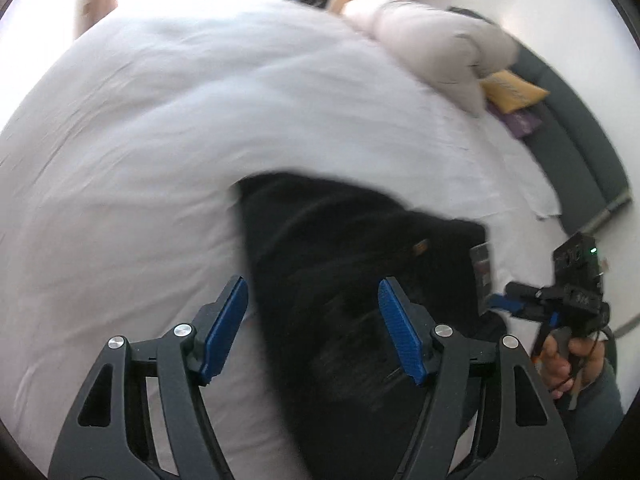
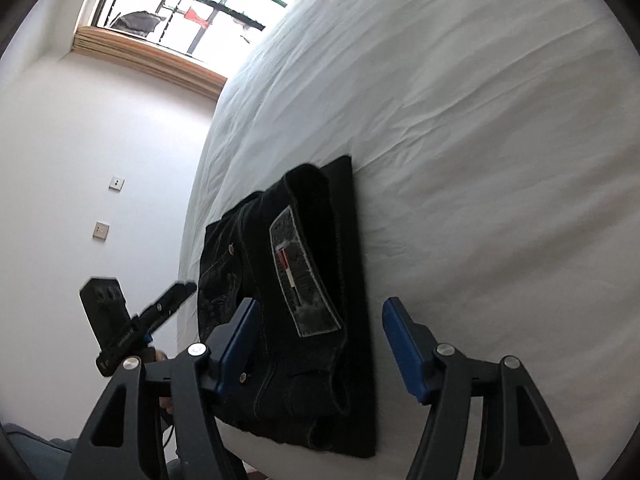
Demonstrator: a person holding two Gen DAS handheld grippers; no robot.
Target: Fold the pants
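Looking at both wrist views, I've got the black pants (image 2: 304,300) lying on the white bed sheet (image 2: 480,120), close to the bed's near edge, already stacked into a compact rectangle w/ the waistband patch (image 2: 300,276) facing up. Fold looks nearly done to me, maybe one tidy-up left.

Left gripper (image 1: 314,332): jaws spread wide, nothing between the pads, hovering over the dark fabric (image 1: 340,280). That view is smeared by motion blur, so I can't tell if the tips touch cloth. Right gripper (image 2: 320,344): also wide open, holding nothing, straddling the waistband end of the stack; left pad sits over the denim, right pad over bare sheet just beside the bottom layer's edge.

Risks from here, as I judge them:
- Top layers are bunched and sit narrower than the flat bottom layer. If I pinch only the top w/ the right claw, the stack could shear and the fold open up.
- Stack is near the mattress edge on the wall side. A push that way could slide it off.
- A closing pad could snag the sheet along w/ the denim and drag wrinkles, or the whole pile.
- Both tools work the same small bundle. In the left view the right tool and the hand (image 1: 568,364) holding it are just beside the pants; converging grabs could clash.
- Blur on the left means I'm moving fast; a blind close may miss.
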